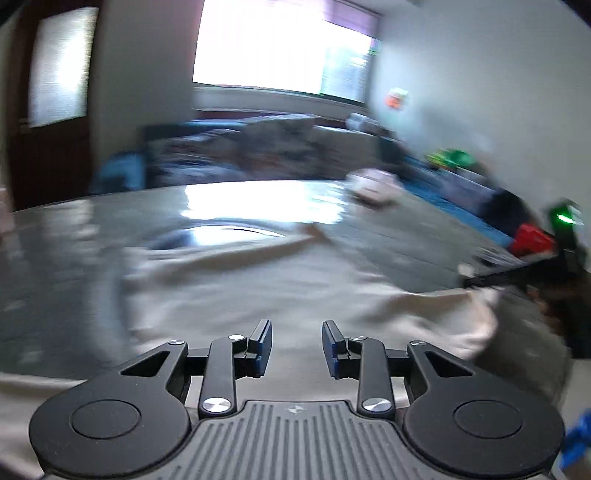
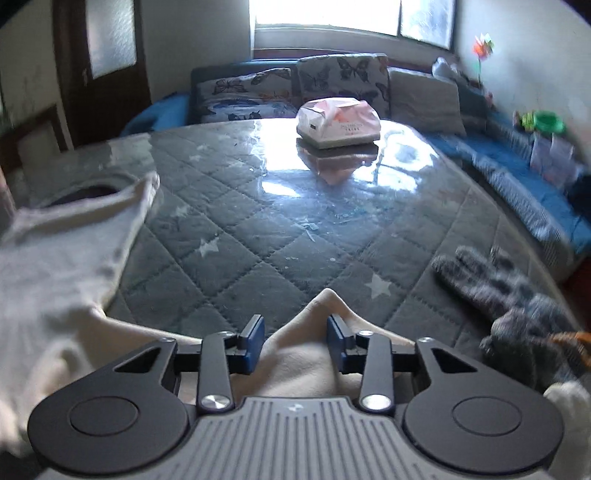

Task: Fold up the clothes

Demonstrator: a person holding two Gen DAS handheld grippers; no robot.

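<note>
Quilted grey cloth with star prints, under a glossy clear cover, forms the surface (image 2: 236, 236). Nearest the right gripper (image 2: 295, 341), a cream garment (image 2: 295, 354) rises in a peak between the blue pads; the jaws stand apart, and whether the pads touch the fabric cannot be told. A grey patterned glove (image 2: 517, 295) lies just right of it. The left gripper (image 1: 297, 347) hangs over the same garment (image 1: 258, 288) with jaws apart and nothing between them; this view is motion-blurred. Farther back, a tissue pack (image 2: 338, 123) rests on the surface. Beyond stand cushions (image 2: 343, 77) and a window (image 2: 325, 14).
</note>
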